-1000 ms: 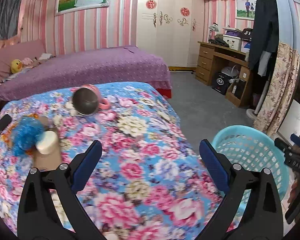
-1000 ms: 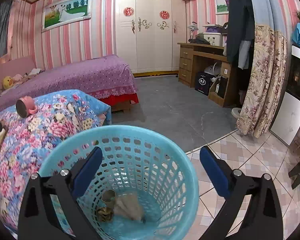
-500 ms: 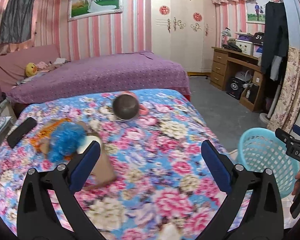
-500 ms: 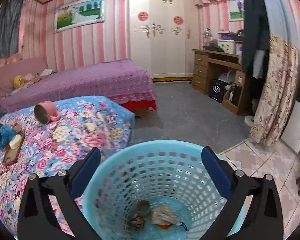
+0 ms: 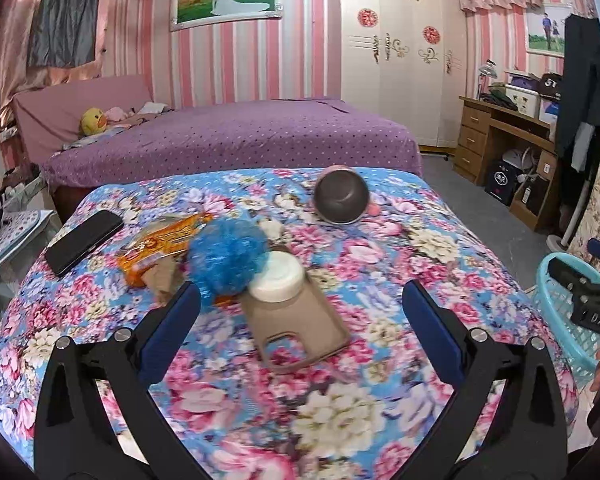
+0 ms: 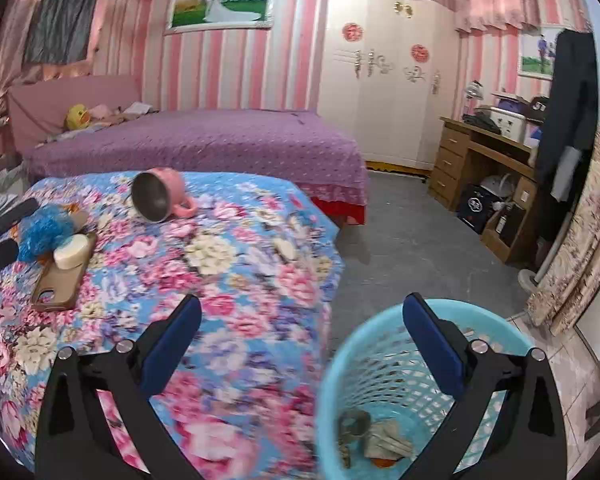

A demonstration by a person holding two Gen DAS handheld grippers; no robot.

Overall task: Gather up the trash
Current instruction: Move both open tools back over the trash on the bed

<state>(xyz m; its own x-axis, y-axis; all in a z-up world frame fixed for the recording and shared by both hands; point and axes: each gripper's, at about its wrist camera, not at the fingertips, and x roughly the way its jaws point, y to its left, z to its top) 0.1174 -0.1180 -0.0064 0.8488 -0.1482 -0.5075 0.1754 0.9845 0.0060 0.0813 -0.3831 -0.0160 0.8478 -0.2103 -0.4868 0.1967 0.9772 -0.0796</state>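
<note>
- The left gripper (image 5: 300, 312) is held with its jaws wide apart and nothing between them, just above the flowered bedspread (image 5: 380, 420), a soft printed cloth.
- The right gripper (image 6: 300, 332) is likewise spread open and empty; its left finger is seen over the bedspread and its right finger over the turquoise basket (image 6: 340, 360), a round plastic bin with a lattice wall that stands on the floor just beside the bed.
- At the bottom of the basket some crumpled scraps (image 6: 384, 440) are already seen; what they are cannot be told.
- Between the left gripper's fingers, a little further on, a brown phone case (image 5: 300, 332) lies flat, with a white round lid (image 5: 277, 276) resting on its far end.
- Touching the lid on its left side, a blue mesh puff (image 5: 228, 256) is found. It is judged very light, soft and springy, so it could be pinched anywhere across its body.
- Behind the puff, partly covered by it, the orange snack wrapper (image 5: 160, 248) is spread out with a brown paper scrap (image 5: 164, 278) beside it. Both are judged to be the trash that remains. The wrapper is thin, glossy and probably slippery; a raised crease or free edge is the better place to be taken.
- A black phone (image 5: 84, 242) lies near the left edge of the bed.
- Farther on, a pink mug (image 5: 342, 200) lies on its side, its metal-looking inside turned to the camera; it is stiff and would roll easily.
</note>
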